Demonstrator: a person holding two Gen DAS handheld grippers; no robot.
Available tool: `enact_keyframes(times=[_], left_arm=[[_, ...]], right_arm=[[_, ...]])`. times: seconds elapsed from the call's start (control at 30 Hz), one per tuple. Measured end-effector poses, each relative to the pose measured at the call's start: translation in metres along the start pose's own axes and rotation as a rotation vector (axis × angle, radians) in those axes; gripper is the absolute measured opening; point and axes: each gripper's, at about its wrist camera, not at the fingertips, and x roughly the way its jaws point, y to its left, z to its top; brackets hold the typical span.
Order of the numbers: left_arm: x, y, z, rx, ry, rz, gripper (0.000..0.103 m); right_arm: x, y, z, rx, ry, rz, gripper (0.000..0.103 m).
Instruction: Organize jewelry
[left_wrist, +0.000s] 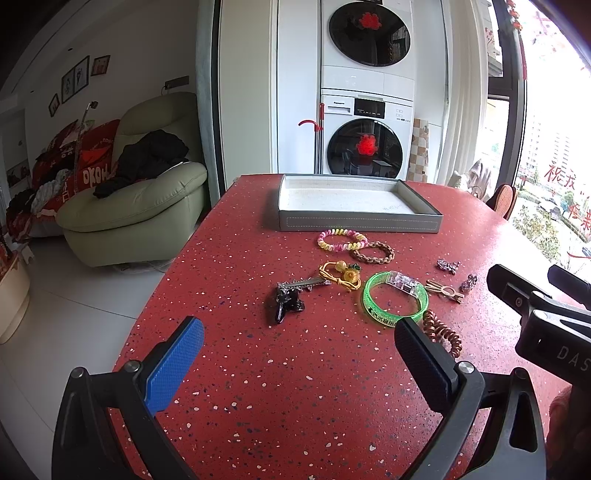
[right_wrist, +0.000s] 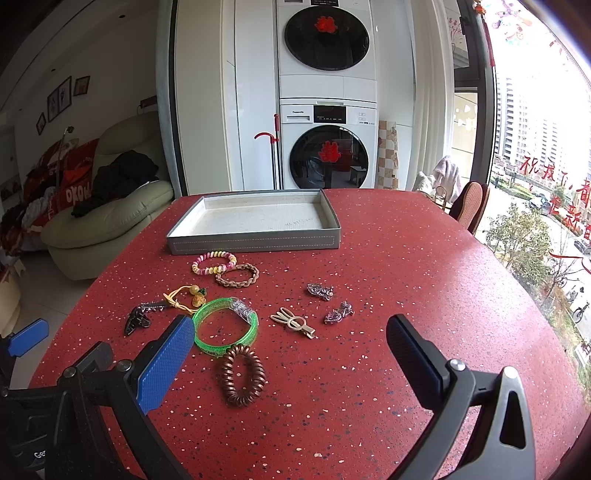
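A grey tray (left_wrist: 360, 223) (right_wrist: 255, 244) with a white lining stands empty at the far side of the red table. In front of it lie a pink-yellow bracelet (left_wrist: 342, 240) (right_wrist: 214, 262), a brown braided bracelet (left_wrist: 373, 252) (right_wrist: 237, 275), a yellow cord charm (left_wrist: 340, 275) (right_wrist: 186, 293), a black hair clip (left_wrist: 290, 301) (right_wrist: 138, 317), a green bangle (left_wrist: 395, 299) (right_wrist: 225, 326), a copper spiral hair tie (left_wrist: 443, 334) (right_wrist: 242, 374), a beige clip (left_wrist: 445, 291) (right_wrist: 293, 322) and two silver brooches (right_wrist: 319, 290) (right_wrist: 338, 313). My left gripper (left_wrist: 299, 343) and right gripper (right_wrist: 290, 341) are open, empty, above the near table.
The red speckled table (left_wrist: 295, 387) (right_wrist: 388, 295) has a curved edge on the left. A green sofa (left_wrist: 136, 199) stands left, stacked washing machines (left_wrist: 365, 122) behind, and a chair (right_wrist: 471, 206) by the window on the right.
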Motion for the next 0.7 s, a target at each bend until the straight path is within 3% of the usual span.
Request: enact_keyframes(times=[0.7], left_arm=[[0.002,-0.0018,-0.0017,0.005,0.009,-0.002,0.103]], right_arm=[[0.0005,-0.0005,0.0005,0.0,0.002,0.001,0.103]])
